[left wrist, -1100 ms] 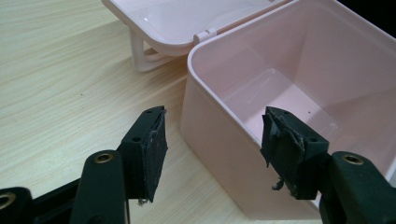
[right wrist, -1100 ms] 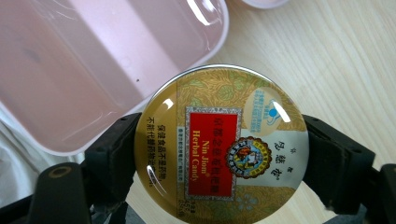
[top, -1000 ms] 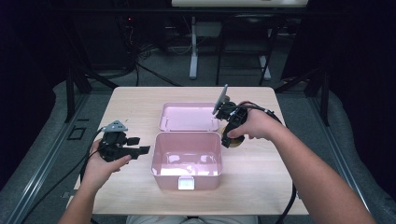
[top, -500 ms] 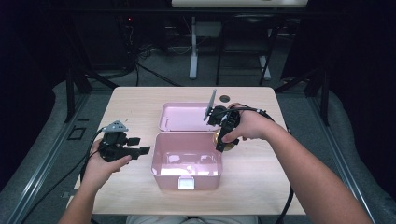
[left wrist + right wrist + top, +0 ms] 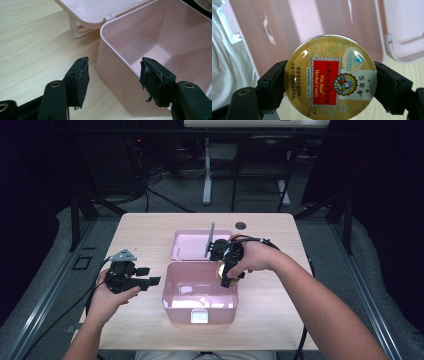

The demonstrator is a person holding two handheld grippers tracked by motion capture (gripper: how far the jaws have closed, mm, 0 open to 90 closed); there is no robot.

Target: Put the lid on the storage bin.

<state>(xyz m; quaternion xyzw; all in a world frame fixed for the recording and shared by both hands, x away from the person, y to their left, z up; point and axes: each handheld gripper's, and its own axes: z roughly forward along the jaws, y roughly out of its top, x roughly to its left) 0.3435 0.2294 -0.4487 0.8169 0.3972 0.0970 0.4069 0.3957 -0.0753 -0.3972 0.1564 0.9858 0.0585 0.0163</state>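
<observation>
Candy tin [image 5: 330,77] clamped in right gripper [image 5: 329,85], above pink box [image 5: 172,302].

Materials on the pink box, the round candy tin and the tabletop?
Pink box: looks like moulded plastic, glossy and slightly translucent, with soft glare on its walls.
Candy tin: likely printed metal, gold and red lacquer with mirror-like highlights and a silvery rim; clamped in the right gripper.
Tabletop: light wood grain, matte, probably laminate rather than solid wood.
</observation>
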